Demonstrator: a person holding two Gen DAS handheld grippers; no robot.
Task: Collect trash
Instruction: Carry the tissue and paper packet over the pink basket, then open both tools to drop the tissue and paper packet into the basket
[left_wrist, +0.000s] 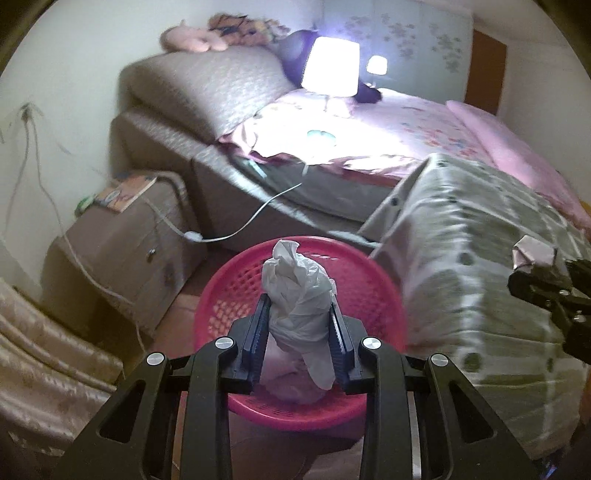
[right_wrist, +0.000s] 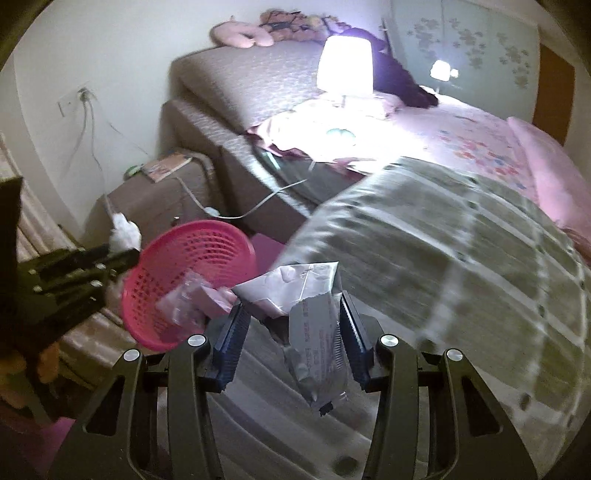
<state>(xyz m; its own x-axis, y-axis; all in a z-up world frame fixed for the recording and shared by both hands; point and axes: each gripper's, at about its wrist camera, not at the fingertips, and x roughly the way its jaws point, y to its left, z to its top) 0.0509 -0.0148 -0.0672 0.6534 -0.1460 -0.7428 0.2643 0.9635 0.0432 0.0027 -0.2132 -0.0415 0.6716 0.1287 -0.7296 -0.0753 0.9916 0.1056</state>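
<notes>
My left gripper (left_wrist: 299, 306) is shut on a crumpled white plastic bag (left_wrist: 295, 291) and holds it right over the pink basket (left_wrist: 221, 295) on the floor. The basket holds pale pink trash at its bottom. My right gripper (right_wrist: 291, 306) is shut on a torn silver foil wrapper (right_wrist: 314, 332), held above the bed edge, to the right of the pink basket (right_wrist: 207, 243). In the left wrist view the right gripper (left_wrist: 532, 273) shows at the far right with the wrapper. In the right wrist view the left gripper (right_wrist: 122, 254) shows at the left with the white bag.
A bed with a green checked blanket (left_wrist: 480, 258) and pink sheet (left_wrist: 424, 122) fills the right side. A lit lamp (left_wrist: 330, 66) stands on the bed. A brown nightstand (left_wrist: 122, 236) with a book and a white cable is left of the basket. A striped cloth lies at lower left.
</notes>
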